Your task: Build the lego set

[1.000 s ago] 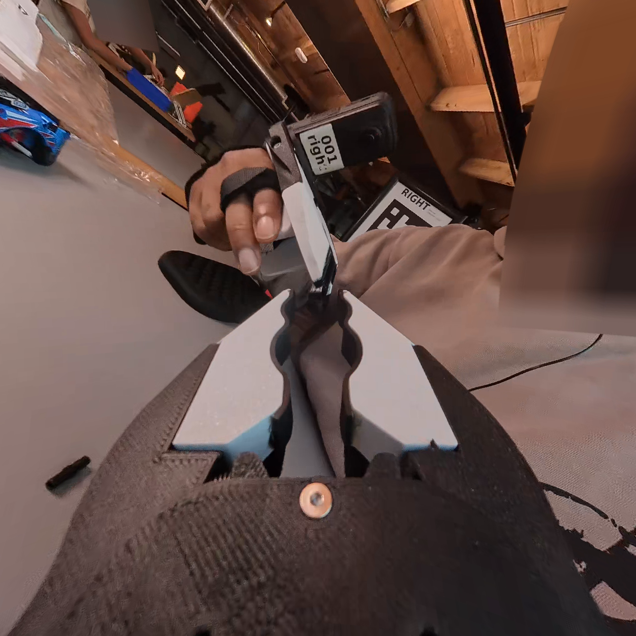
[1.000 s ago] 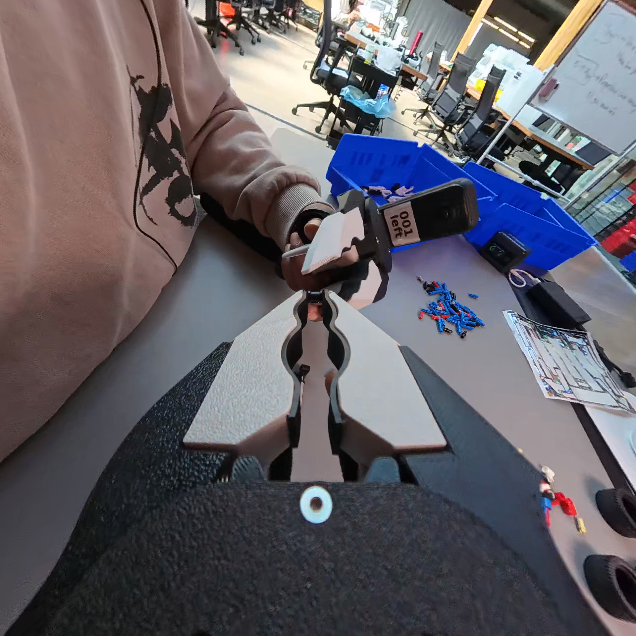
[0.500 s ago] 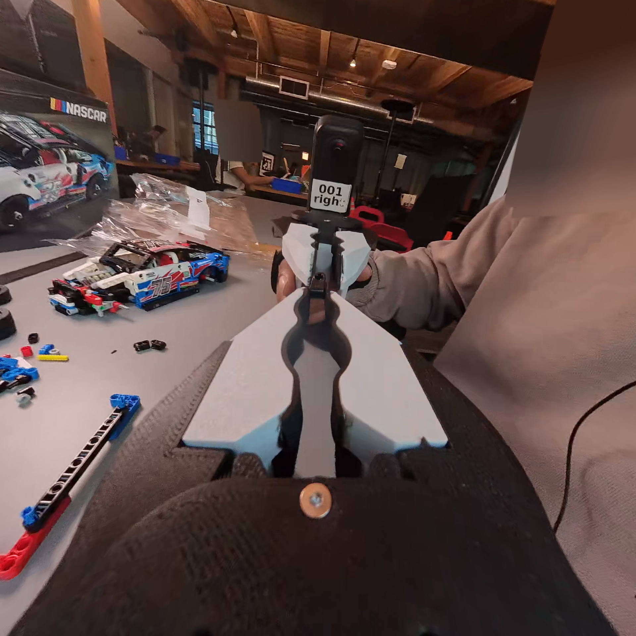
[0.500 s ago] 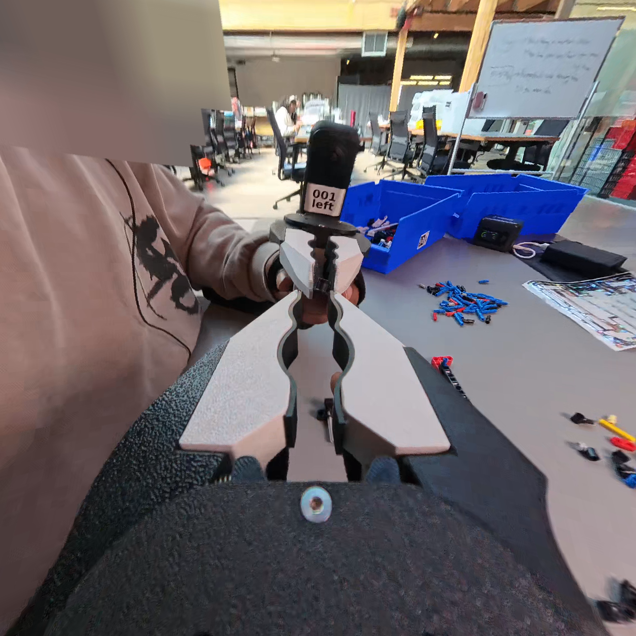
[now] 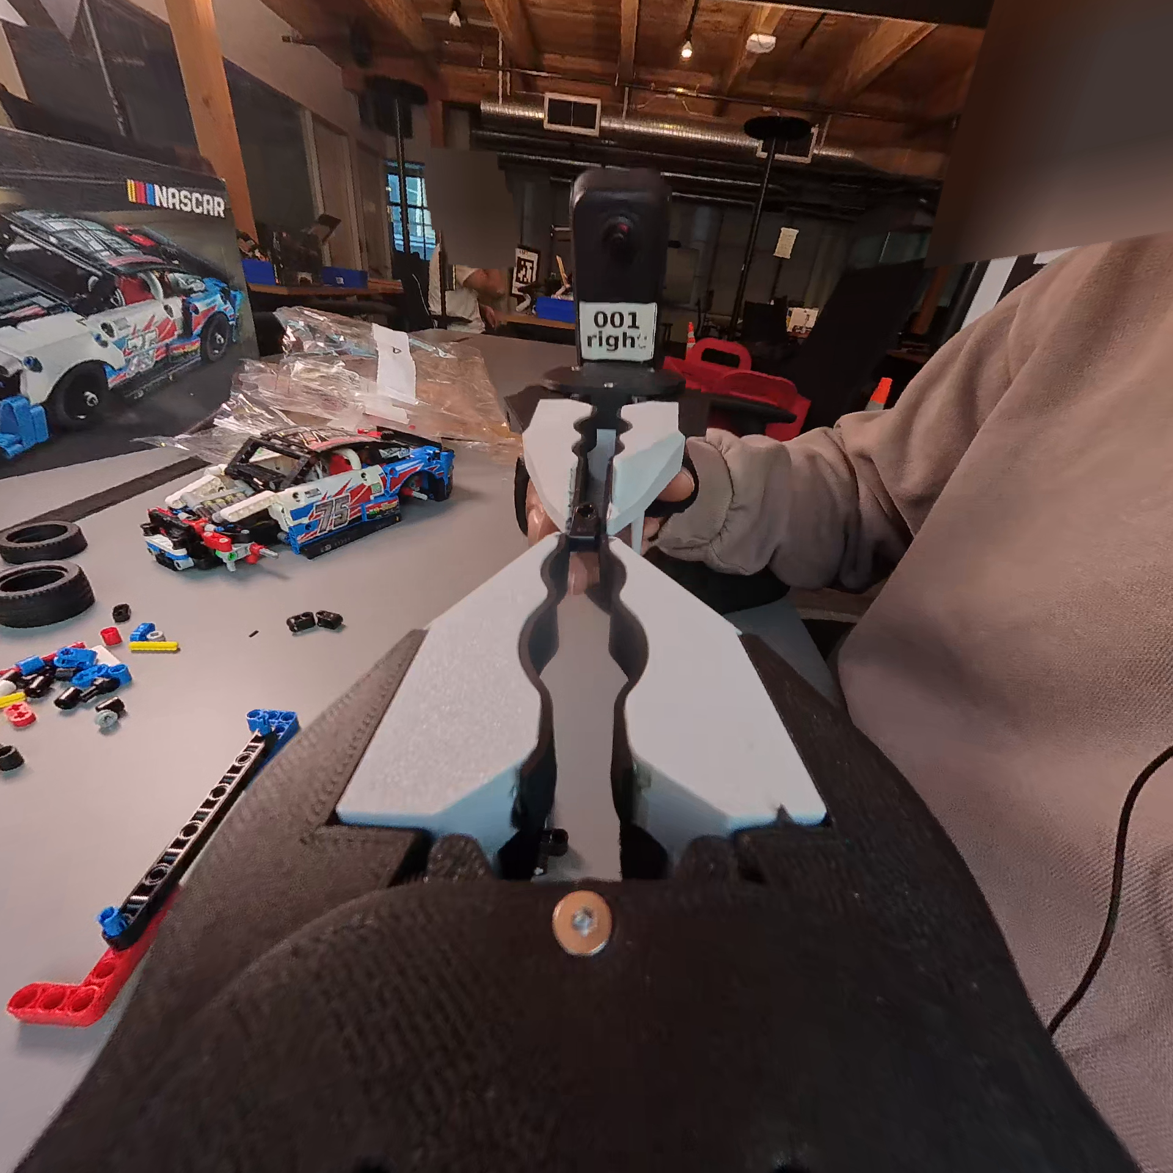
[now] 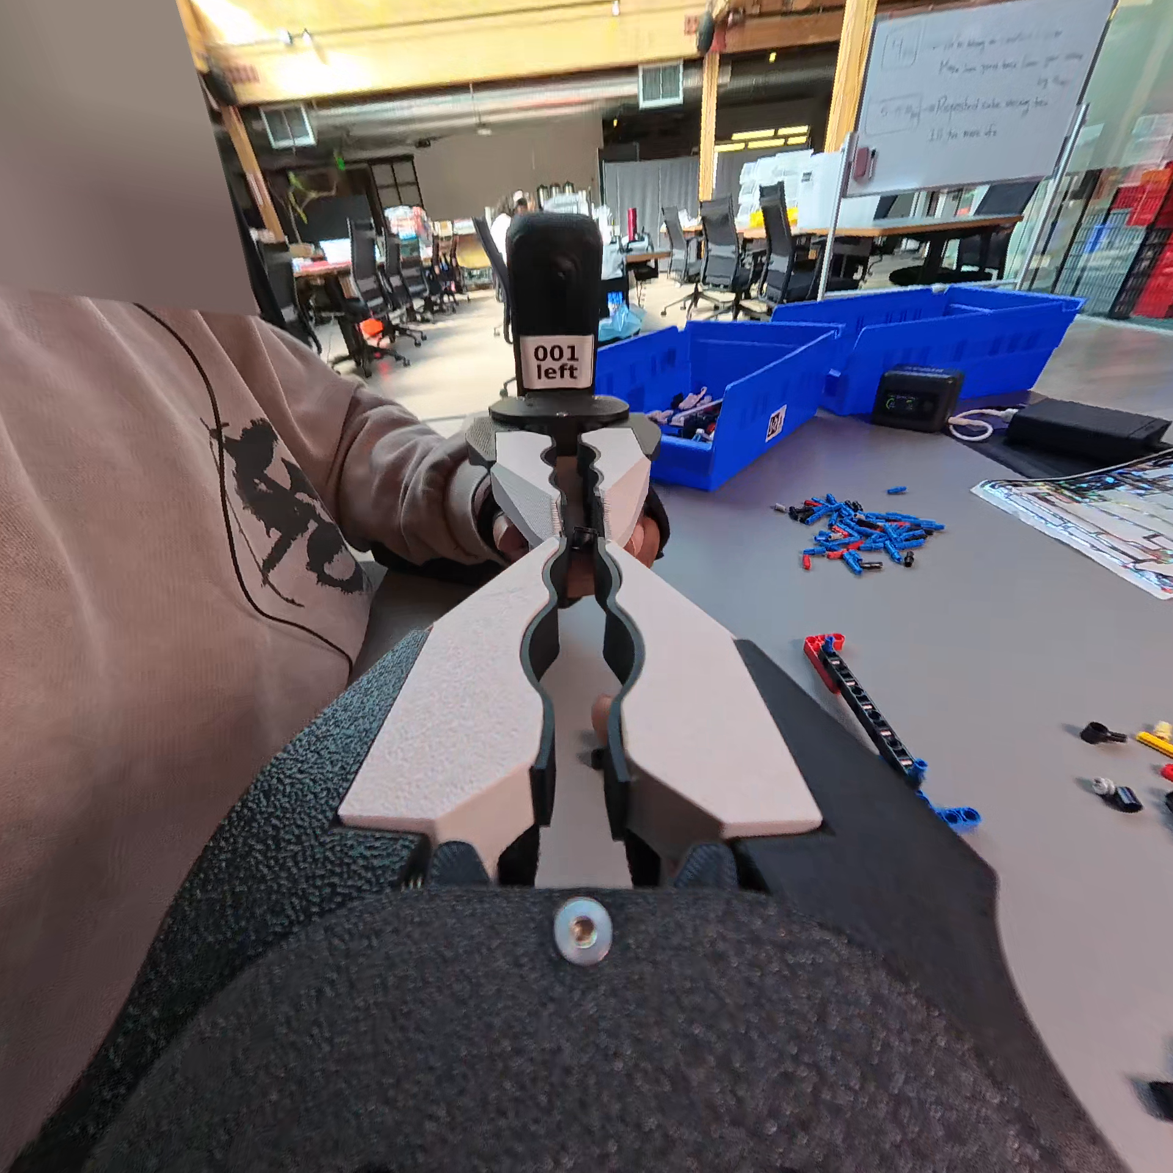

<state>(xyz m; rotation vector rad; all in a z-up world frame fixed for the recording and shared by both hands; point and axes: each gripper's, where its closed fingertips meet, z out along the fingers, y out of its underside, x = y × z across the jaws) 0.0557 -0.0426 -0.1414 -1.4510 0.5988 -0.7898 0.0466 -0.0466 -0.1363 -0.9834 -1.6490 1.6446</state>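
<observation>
My two grippers point at each other tip to tip above the grey table. In the left wrist view my left gripper (image 5: 581, 551) is nearly closed, and the right gripper beyond it pinches a small black Lego piece (image 5: 584, 517) that reaches my left tips. In the right wrist view my right gripper (image 6: 581, 547) is closed on the same black piece (image 6: 581, 538), with the left gripper's tips (image 6: 579, 508) meeting it from the far side. A partly built Lego race car (image 5: 304, 501) stands on the table to the left.
Two black tyres (image 5: 41, 593), loose small pieces (image 5: 70, 679) and a black beam with blue and red ends (image 5: 190, 825) lie left. The set box (image 5: 114, 304) and plastic bags (image 5: 355, 387) stand behind. Blue bins (image 6: 717, 393), blue pins (image 6: 863, 530) and an instruction sheet (image 6: 1092, 520) lie right. Both grippers' tips are close together, under 4 cm apart. Left tips and right tips are each some 30 cm from the partly built Lego race car (image 5: 304, 501).
Both grippers have swung from a tilted pose to level and upright, staying tip to tip. The small black piece stays between the tips.
</observation>
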